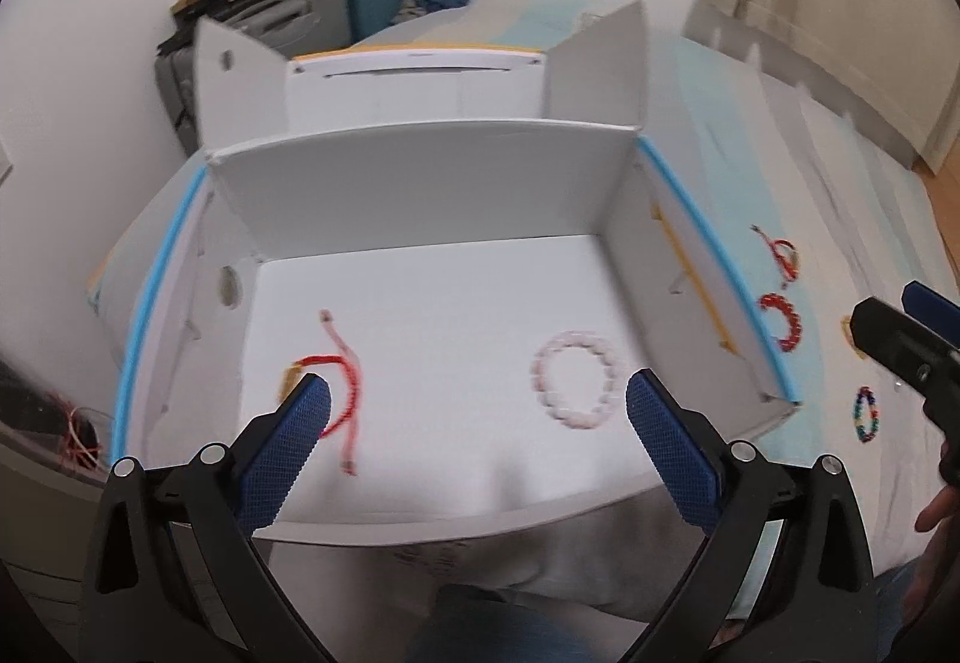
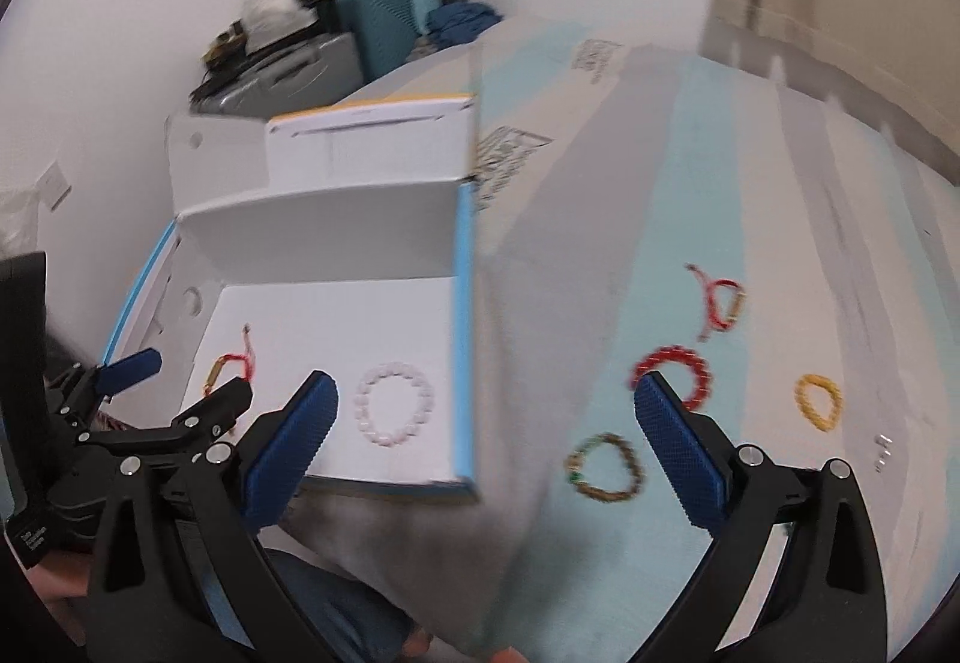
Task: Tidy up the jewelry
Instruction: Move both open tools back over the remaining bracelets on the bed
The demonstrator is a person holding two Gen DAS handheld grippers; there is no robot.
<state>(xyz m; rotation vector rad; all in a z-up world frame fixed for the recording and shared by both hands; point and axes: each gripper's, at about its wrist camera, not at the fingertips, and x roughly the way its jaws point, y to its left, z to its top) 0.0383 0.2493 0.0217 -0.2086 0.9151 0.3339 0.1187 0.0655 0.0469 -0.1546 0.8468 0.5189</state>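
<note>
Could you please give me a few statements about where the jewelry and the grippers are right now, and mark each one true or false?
1. The pale pink bead bracelet lies inside the white box. True.
2. The left gripper is clamped on the red cord bracelet. False: its jaws stand wide open with nothing gripped, and the cord bracelet lies loose on the box floor.
3. The red bead bracelet lies outside the box on the bedspread. True.
4. The yellow bracelet is already in the box. False: it lies on the bedspread, right of the red bead bracelet.
5. The right gripper is open and holds nothing. True.
</note>
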